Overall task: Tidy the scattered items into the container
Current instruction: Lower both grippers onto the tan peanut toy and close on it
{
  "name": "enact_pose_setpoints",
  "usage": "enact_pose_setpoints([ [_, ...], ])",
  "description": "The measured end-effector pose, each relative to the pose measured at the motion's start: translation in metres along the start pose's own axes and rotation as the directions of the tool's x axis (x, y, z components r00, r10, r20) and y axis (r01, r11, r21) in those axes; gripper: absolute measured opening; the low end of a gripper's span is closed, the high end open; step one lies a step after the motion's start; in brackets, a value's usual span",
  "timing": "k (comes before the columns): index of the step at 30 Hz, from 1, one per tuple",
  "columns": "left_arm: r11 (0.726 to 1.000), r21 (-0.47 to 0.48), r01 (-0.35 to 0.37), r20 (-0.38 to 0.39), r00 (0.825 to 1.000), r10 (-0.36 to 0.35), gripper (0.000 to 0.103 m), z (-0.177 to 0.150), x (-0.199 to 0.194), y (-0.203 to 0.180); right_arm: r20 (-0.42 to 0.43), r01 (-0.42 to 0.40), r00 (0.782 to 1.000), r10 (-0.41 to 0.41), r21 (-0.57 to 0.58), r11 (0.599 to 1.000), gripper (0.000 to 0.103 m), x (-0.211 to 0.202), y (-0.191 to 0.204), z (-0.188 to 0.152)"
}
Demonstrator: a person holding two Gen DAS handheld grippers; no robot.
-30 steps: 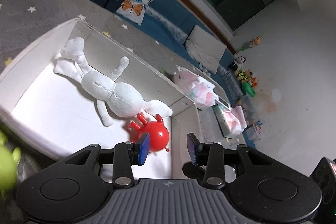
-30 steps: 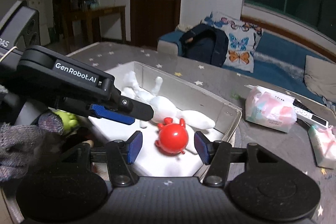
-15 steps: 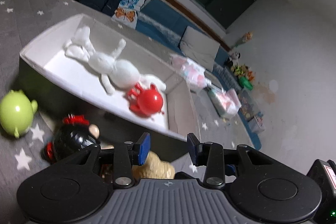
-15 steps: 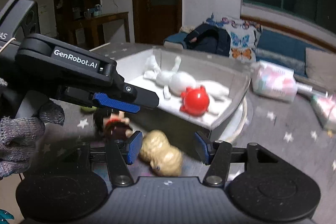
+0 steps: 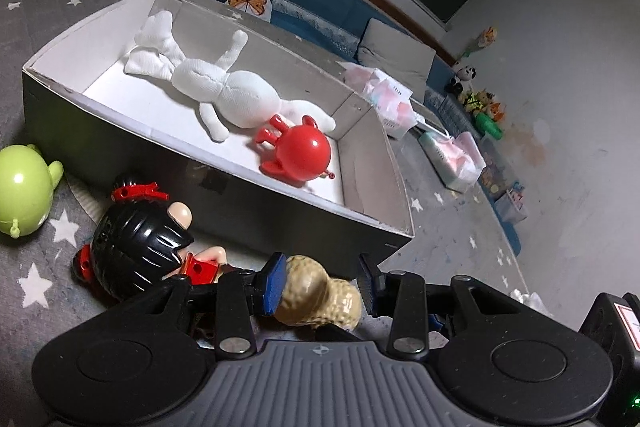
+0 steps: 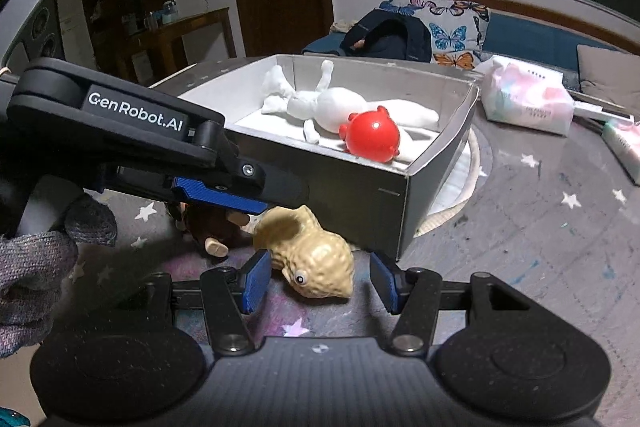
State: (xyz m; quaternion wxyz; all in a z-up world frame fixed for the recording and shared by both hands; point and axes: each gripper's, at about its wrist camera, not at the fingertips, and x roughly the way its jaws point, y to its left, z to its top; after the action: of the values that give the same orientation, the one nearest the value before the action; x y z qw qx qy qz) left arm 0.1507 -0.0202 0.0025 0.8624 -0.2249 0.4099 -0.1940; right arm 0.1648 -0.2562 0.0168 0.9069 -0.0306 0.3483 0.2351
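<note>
**Both grippers over the peanut toy**

I have the right gripper (image 6: 318, 283) spread around the tan peanut toy (image 6: 310, 257), pads not pressing, I judge for a pickup. The left gripper (image 5: 320, 283) is spread over the same toy. The toy lies on the star-print mat just beside the box (image 6: 360, 187), which holds a white doll (image 6: 332, 103) and a red ball toy (image 6: 372, 135).

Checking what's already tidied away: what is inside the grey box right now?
Inside the grey box lie a white plush doll and a red round toy against it. The box floor under them is hidden.
</note>
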Motion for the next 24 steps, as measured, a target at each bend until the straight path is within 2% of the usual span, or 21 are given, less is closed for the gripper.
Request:
enact_pose_setpoints([
  [14, 1.000, 0.022, -0.021, -0.019, 1.000, 0.022, 0.041, 0.000, 0.007, -0.002, -0.020, -0.016, 1.000, 0.017, 0.025, 1.000, 0.054, 0.016, -0.001, -0.001],
  [24, 0.999, 0.041, -0.017, -0.042, 0.999, 0.019, 0.041, -0.003, 0.009, -0.007, -0.016, -0.019, 1.000, 0.020, 0.058, 0.998, 0.043, 0.008, -0.007, -0.007],
])
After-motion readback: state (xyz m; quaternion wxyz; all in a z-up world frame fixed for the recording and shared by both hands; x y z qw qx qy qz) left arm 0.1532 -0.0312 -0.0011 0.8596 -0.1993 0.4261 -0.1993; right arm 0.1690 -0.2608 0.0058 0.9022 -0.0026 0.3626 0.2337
